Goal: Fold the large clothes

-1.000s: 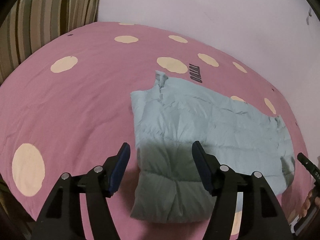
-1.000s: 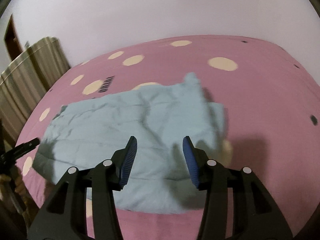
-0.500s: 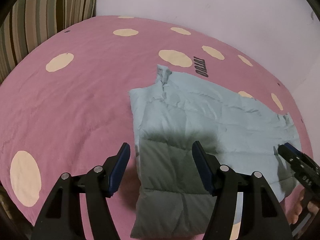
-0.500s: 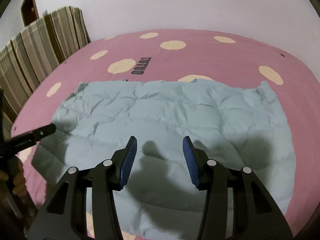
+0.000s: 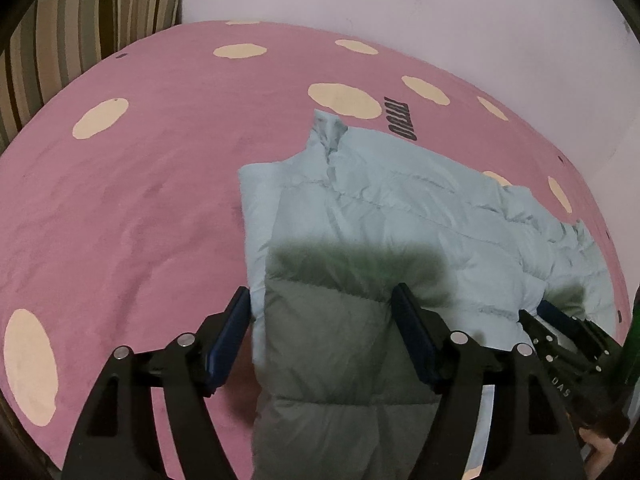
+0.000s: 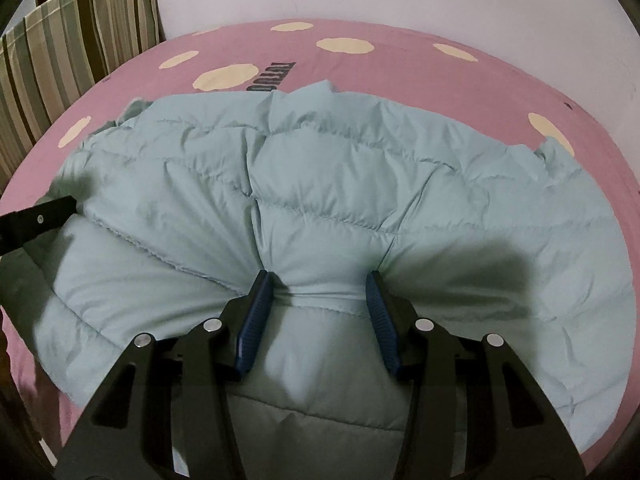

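Bedding first: a pink bedspread [image 5: 132, 216] with cream dots covers the bed, and a striped cushion [image 5: 80, 20] leans at its far left corner against the wall. On the bedspread lies the pale blue padded jacket [image 5: 400, 216], spread flat with its collar pointing toward the wall, probably laid out this way so it can be folded in halves. The left tool [image 5: 320, 316] hangs over the jacket's near left edge, its blue pads wide apart and straddling the padded edge; the jaws have just been opening further, and though cloth lies between them, nothing presses on it, so this looks like lining up for a grip rather than holding. Further right, in the right wrist view, the right tool [image 6: 318, 300] is pushed down into the near part of the jacket, and the fabric puckers and bulges up between its pads; they seem to pinch that fold, half closed, likely to lift this side over. The other tool's dark tip shows at each view's edge, so both work the same near edge, well apart.
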`<act>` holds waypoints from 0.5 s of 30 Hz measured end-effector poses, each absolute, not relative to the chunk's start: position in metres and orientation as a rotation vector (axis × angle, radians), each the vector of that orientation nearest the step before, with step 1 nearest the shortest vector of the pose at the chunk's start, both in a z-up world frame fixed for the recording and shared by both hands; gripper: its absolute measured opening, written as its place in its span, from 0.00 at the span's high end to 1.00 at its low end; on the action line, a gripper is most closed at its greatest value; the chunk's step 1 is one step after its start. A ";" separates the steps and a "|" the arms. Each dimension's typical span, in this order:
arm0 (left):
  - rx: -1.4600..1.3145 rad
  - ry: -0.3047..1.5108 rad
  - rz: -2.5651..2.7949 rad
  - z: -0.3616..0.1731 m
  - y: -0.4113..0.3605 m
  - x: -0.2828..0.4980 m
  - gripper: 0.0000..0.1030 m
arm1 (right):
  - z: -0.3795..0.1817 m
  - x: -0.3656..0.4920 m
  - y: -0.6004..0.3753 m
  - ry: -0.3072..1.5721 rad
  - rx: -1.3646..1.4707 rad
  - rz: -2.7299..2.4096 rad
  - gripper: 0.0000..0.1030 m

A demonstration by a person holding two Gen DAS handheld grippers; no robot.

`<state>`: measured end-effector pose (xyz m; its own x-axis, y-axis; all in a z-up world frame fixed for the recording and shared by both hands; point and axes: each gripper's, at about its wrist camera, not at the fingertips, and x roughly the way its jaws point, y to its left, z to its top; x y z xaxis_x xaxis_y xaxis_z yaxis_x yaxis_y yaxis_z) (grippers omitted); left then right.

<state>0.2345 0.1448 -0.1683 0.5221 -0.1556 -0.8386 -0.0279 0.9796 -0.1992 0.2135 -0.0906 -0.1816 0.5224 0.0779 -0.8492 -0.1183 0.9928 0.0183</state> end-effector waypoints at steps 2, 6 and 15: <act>-0.191 1.029 -0.081 -0.172 0.143 0.237 0.30 | -0.182 0.213 -0.091 1.013 -0.042 0.119 0.53; -0.202 1.046 -0.089 -0.178 0.144 0.241 0.28 | -0.183 0.212 -0.092 1.010 -0.041 0.120 0.53; -0.266 1.096 -0.140 -0.198 0.151 0.253 0.23 | -0.185 0.211 -0.090 1.003 -0.046 0.119 0.53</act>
